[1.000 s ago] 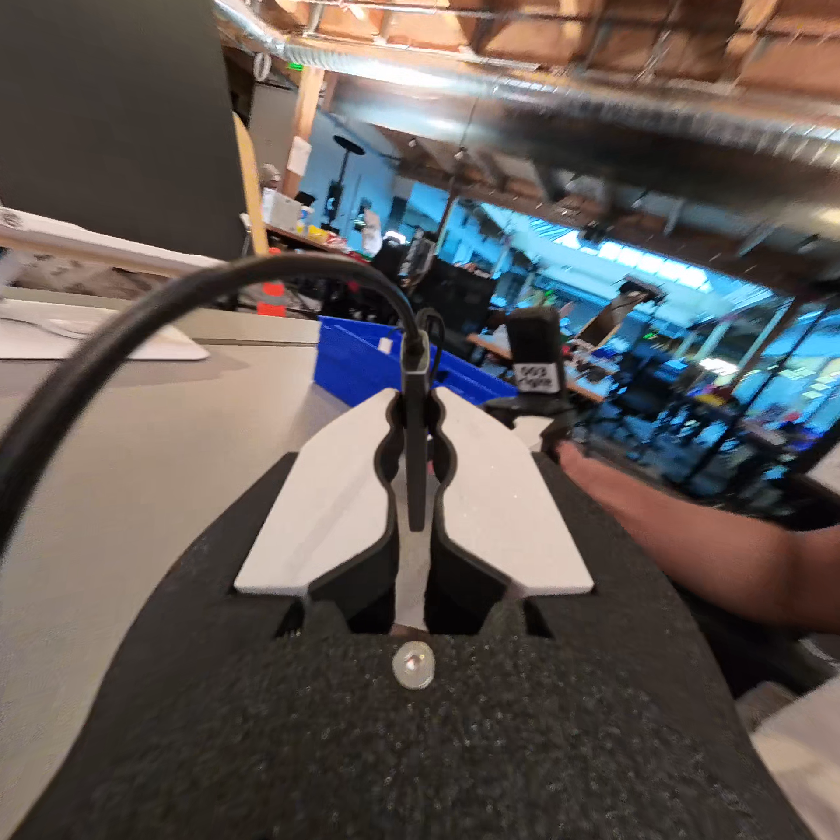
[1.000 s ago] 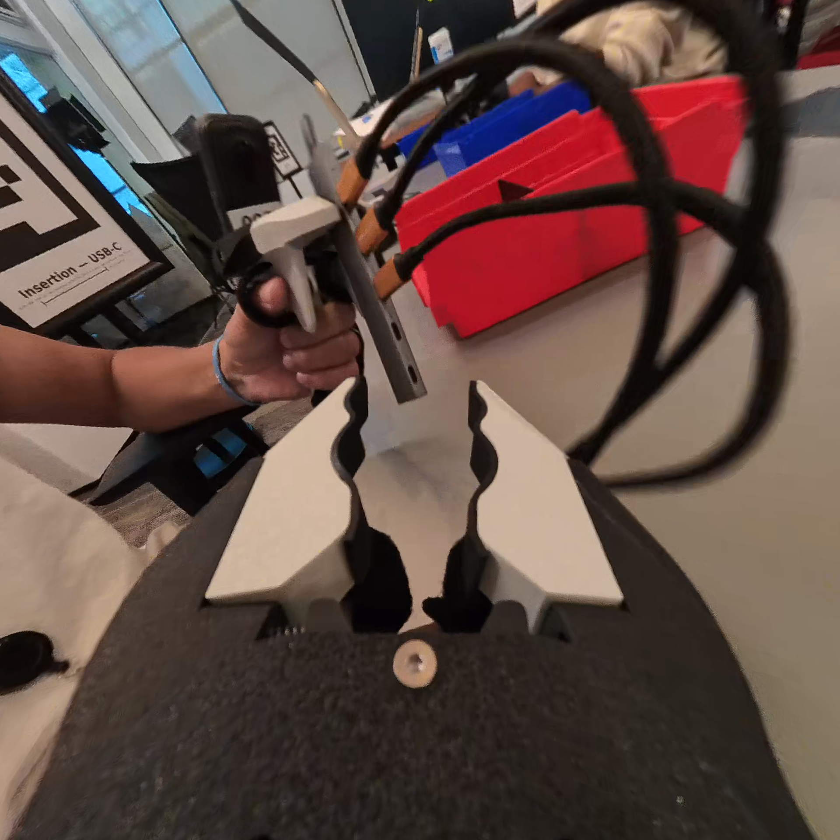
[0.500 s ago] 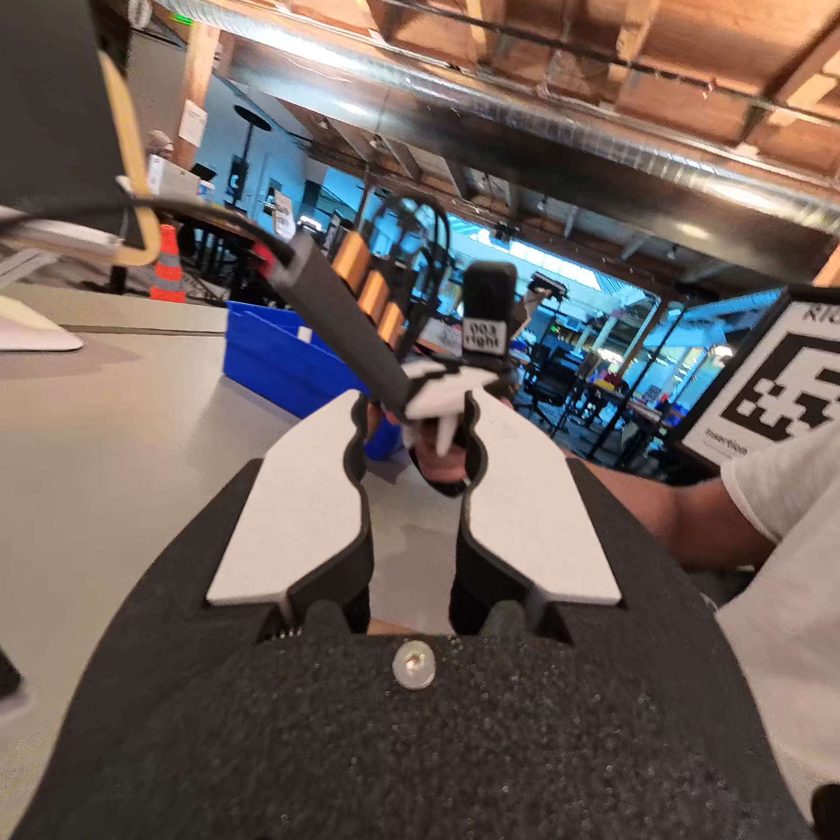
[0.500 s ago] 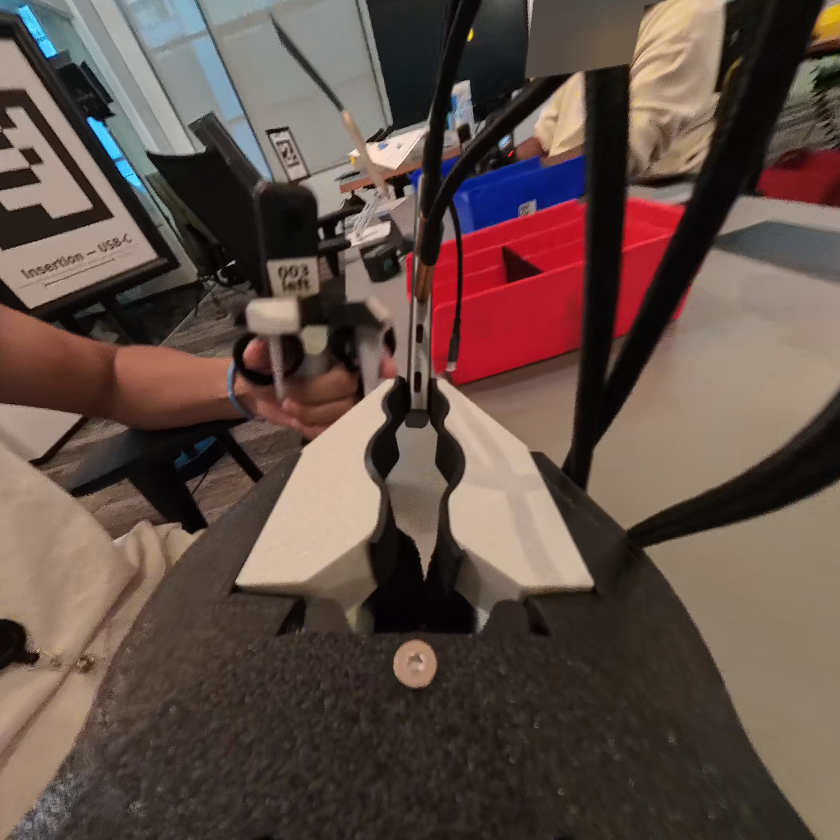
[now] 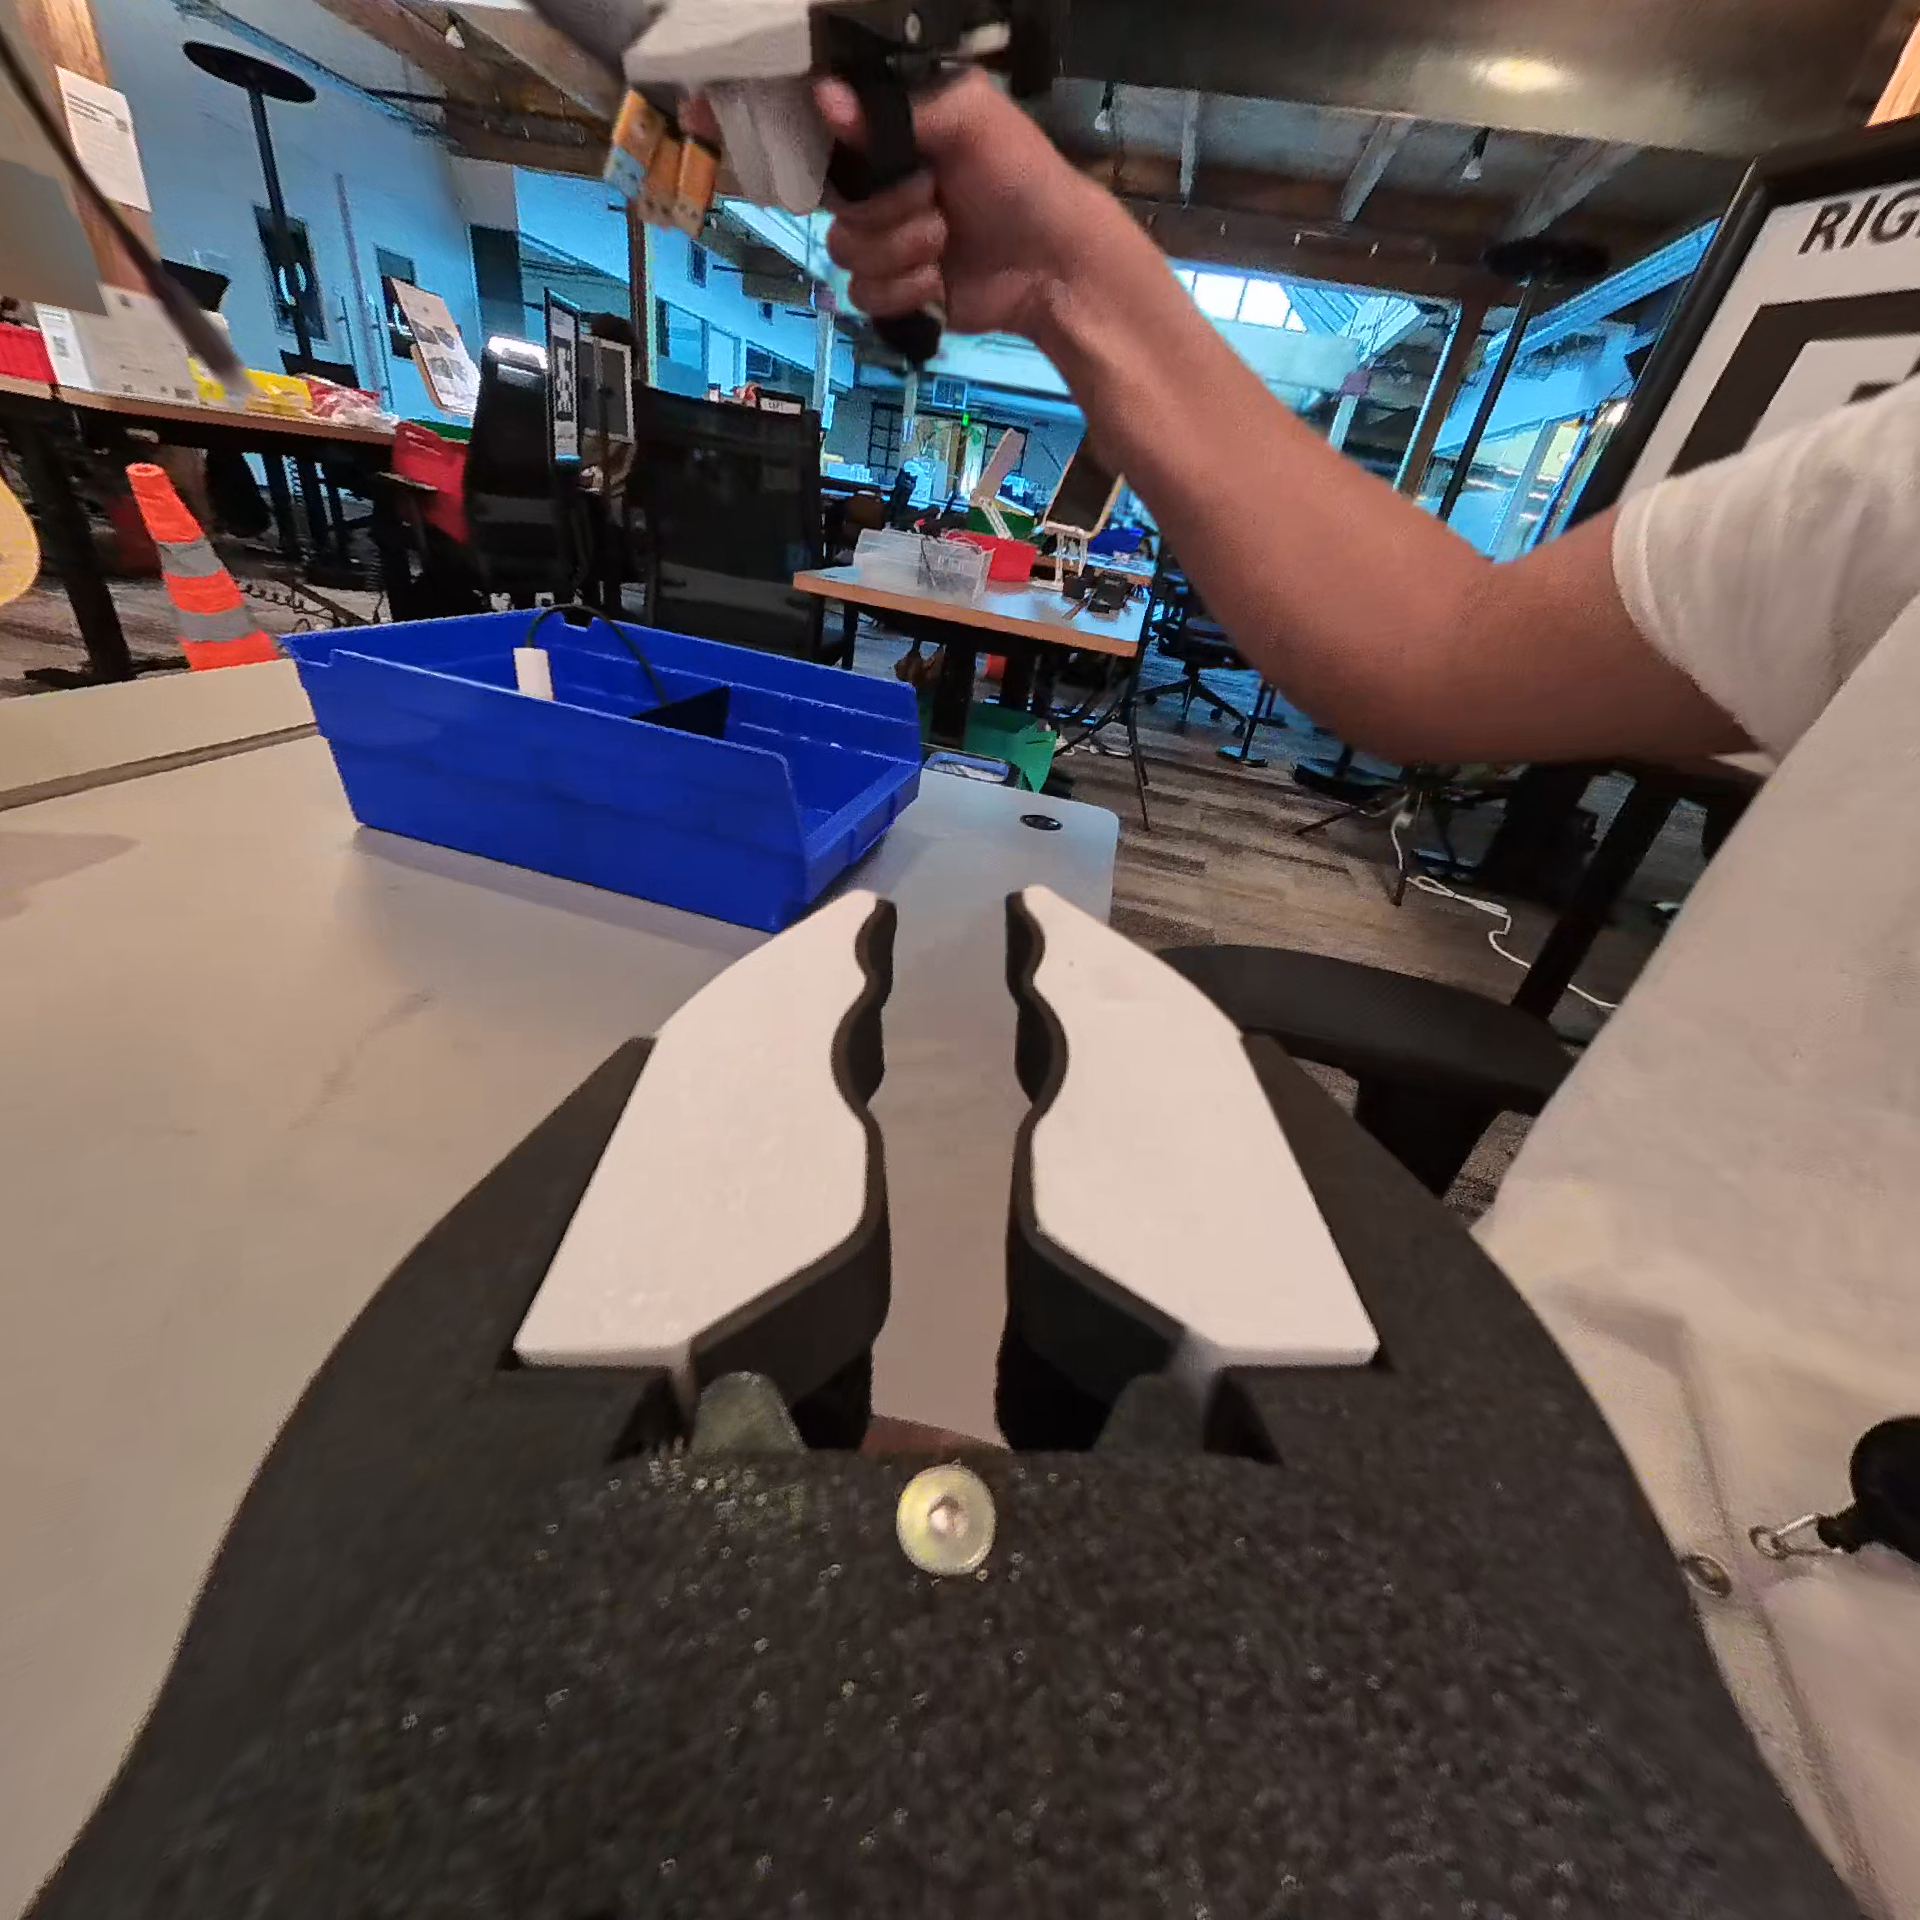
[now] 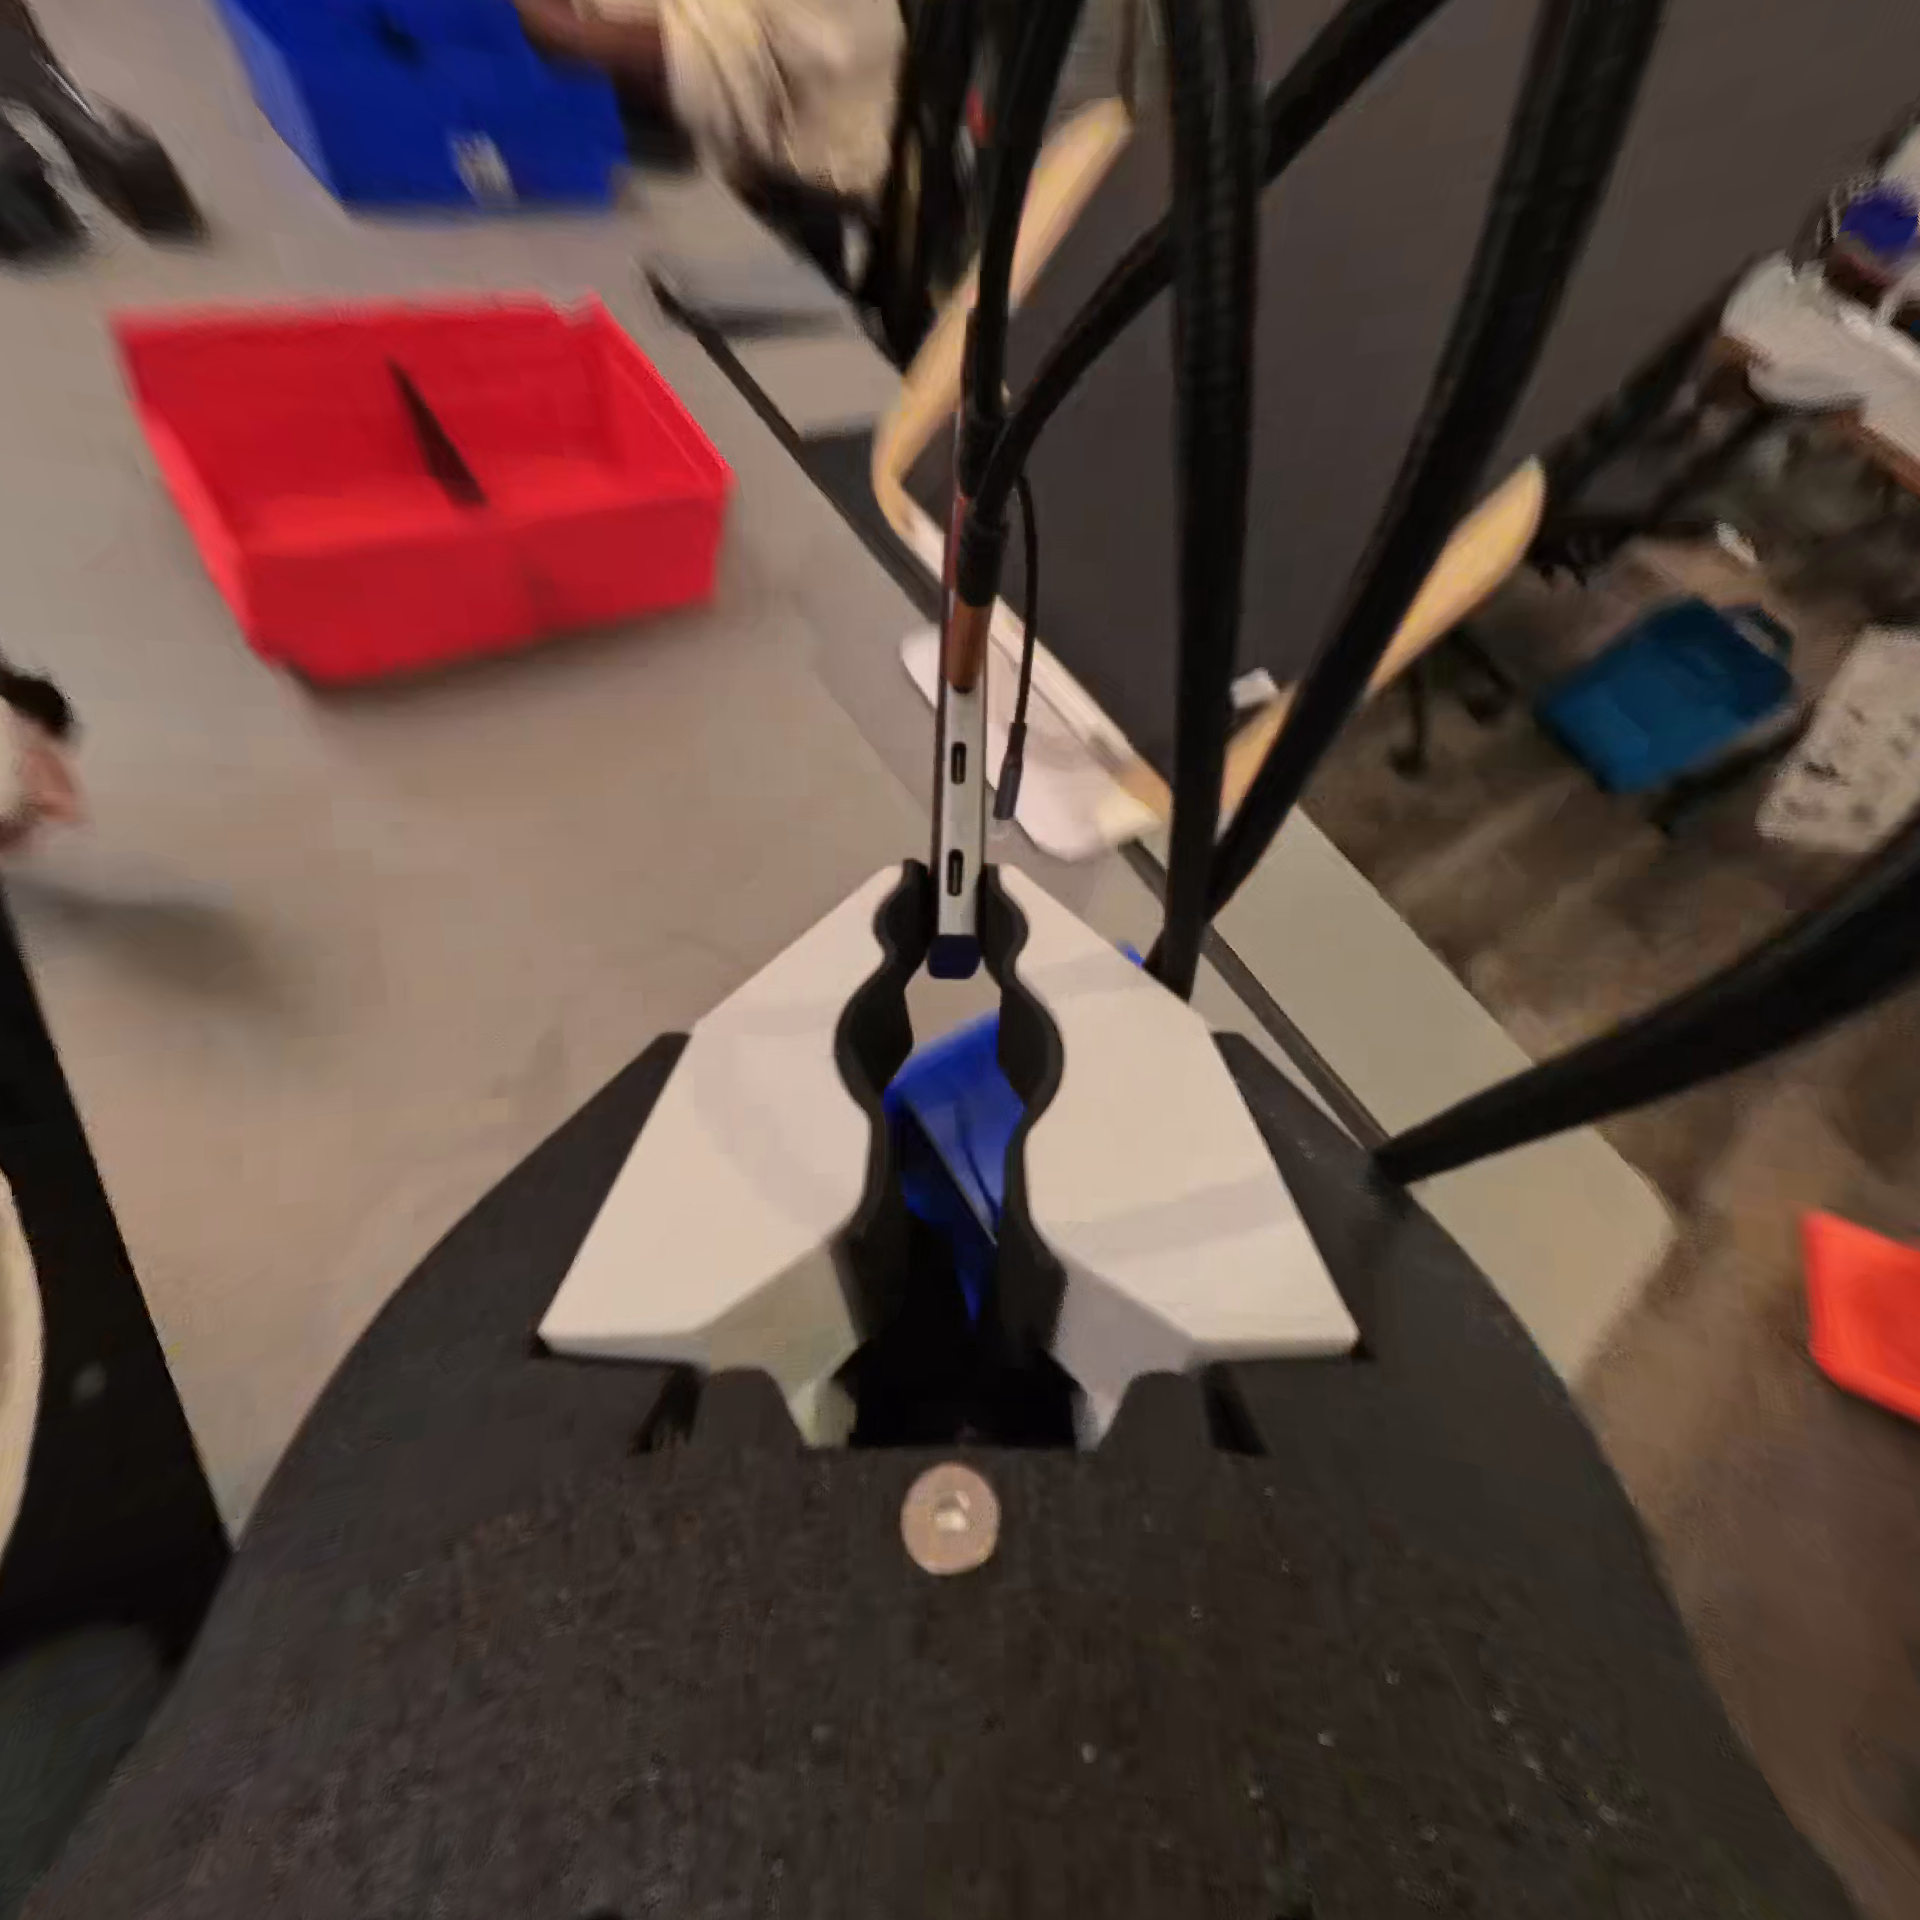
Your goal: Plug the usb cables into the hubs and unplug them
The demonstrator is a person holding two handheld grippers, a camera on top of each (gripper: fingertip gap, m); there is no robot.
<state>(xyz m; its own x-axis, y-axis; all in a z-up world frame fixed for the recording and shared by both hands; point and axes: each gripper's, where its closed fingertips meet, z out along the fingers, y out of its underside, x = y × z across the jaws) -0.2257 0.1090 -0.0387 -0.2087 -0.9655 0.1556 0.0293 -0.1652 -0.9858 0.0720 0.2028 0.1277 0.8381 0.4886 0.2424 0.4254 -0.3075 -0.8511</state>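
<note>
Hub [image 6: 961, 831], slim and silver, sits pinched in your right gripper [image 6: 954, 914] high above the grey table [image 6: 468, 883], black cables [image 6: 1205, 520] trailing; your left gripper [image 5: 951, 925] stands parted and empty near the blue bin [image 5: 582, 769].

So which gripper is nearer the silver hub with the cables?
Right. The right gripper is shut on the silver hub, raised high; the left gripper sits open and empty, low over the table.
</note>
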